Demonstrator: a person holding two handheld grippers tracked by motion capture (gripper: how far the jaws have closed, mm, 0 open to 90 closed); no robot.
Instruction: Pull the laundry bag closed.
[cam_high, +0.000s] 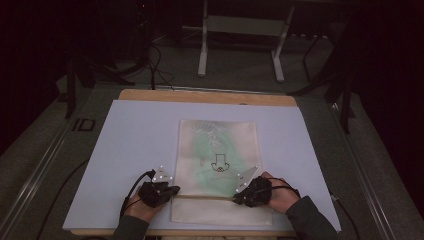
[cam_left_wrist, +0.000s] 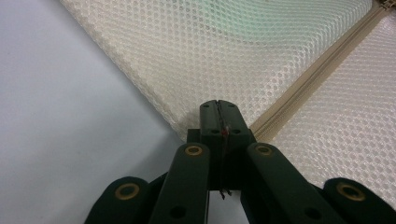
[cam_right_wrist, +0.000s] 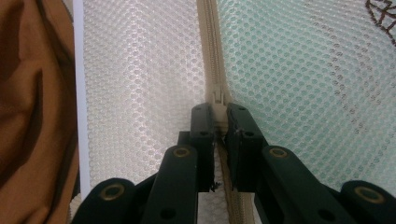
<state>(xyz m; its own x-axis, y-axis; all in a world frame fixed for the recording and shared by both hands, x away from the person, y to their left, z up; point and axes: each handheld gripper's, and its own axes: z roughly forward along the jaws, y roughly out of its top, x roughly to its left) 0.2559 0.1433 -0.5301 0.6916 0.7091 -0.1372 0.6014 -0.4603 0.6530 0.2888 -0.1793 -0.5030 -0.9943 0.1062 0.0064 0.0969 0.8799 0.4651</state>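
- The mesh laundry bag (cam_high: 218, 150) lies mid-surface, its near edge by the surface (cam_high: 130, 150) front rim; bare sheet lies left, right and beyond it.
- Left tongs (cam_left_wrist: 218, 106) pinch the bag's left edge at the zipper (cam_left_wrist: 299, 93).
- Right tongs (cam_right_wrist: 218, 112) pinch the zipper pull (cam_right_wrist: 217, 97).
- The bag's dark emblem (cam_high: 219, 163) shows no readable writing.

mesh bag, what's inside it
Through the cream mesh bag a pale green item shows, filling most of the part beyond the zipper. The mesh blurs it, so what it is cannot be told. The strip nearest the person looks plain cream.
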